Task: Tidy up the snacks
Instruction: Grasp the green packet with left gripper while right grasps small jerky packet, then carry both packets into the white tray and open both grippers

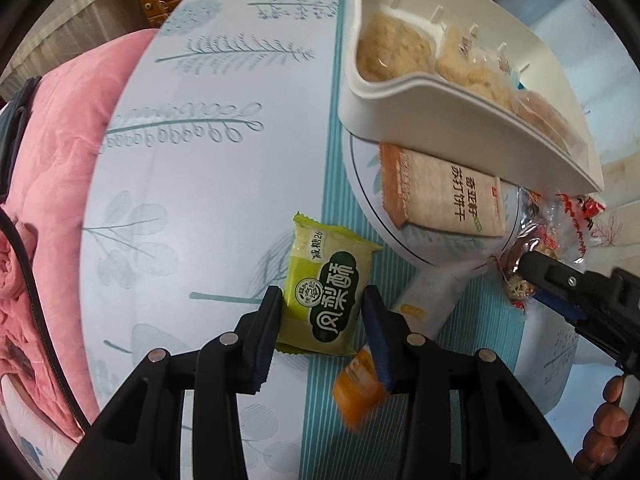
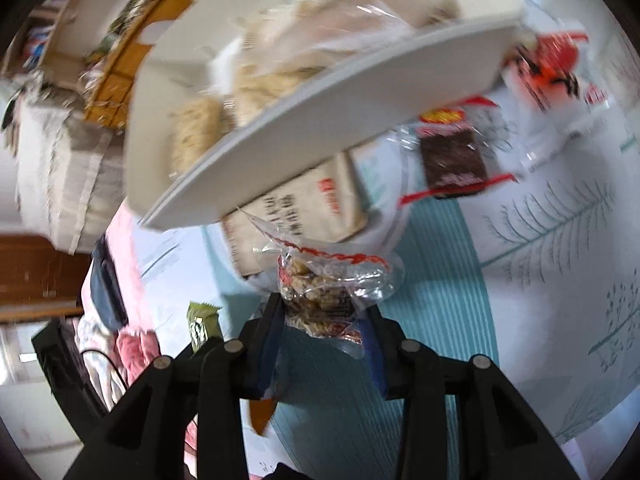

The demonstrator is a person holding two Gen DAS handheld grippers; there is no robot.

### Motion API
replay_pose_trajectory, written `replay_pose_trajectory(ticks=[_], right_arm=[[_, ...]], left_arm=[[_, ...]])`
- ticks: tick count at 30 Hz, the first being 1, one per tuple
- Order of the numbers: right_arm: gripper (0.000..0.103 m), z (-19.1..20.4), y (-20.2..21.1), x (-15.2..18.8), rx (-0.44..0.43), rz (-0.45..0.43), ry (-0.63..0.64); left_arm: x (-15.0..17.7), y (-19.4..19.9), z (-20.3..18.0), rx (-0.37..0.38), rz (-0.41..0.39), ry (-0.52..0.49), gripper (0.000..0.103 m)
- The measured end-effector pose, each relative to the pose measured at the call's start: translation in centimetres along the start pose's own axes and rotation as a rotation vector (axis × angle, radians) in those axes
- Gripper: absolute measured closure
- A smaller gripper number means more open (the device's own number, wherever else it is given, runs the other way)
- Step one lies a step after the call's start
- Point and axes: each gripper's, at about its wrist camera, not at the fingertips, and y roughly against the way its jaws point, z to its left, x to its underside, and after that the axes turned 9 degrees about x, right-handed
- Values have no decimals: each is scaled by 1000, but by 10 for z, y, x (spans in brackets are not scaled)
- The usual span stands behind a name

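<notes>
My left gripper [image 1: 322, 295] is shut on a green pineapple-cake packet [image 1: 320, 256], held just above the leaf-print tablecloth [image 1: 208, 168]. The same packet shows small in the right wrist view [image 2: 202, 320]. My right gripper [image 2: 324, 310] is shut on a clear, red-printed packet of nut candy [image 2: 320, 288]; in the left wrist view this gripper [image 1: 528, 270] comes in from the right with that packet [image 1: 536, 240]. A white divided snack tray [image 1: 400, 96] holds several pale pastry packets and sits partly over a plate [image 1: 368, 204].
A beige cracker packet [image 1: 444, 196] lies on the plate. An orange packet [image 1: 360, 384] and a white packet [image 1: 432, 292] lie on the cloth near my left fingers. Red-wrapped snacks [image 2: 452, 156] lie beyond the tray. A pink blanket [image 1: 52, 160] borders the left.
</notes>
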Motion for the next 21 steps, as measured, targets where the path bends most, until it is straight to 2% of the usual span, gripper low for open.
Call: replay_pose_trajectory(ticks=[5,10,15,21], right_arm=[[65,13,18,2,-40,-48,105],[65,31,37,1,-66,-105,196],[65,39,57,-7,-89,-167,232],[65,45,77,-24,-112,-233,215]], left_arm=[[-11,24,1,8,-33,24,64],[-38,61,-9,14,-110,13,64],[-74,81,-27,34,-143,-21,64],[-105,95,-54,42,-180,-73,64]])
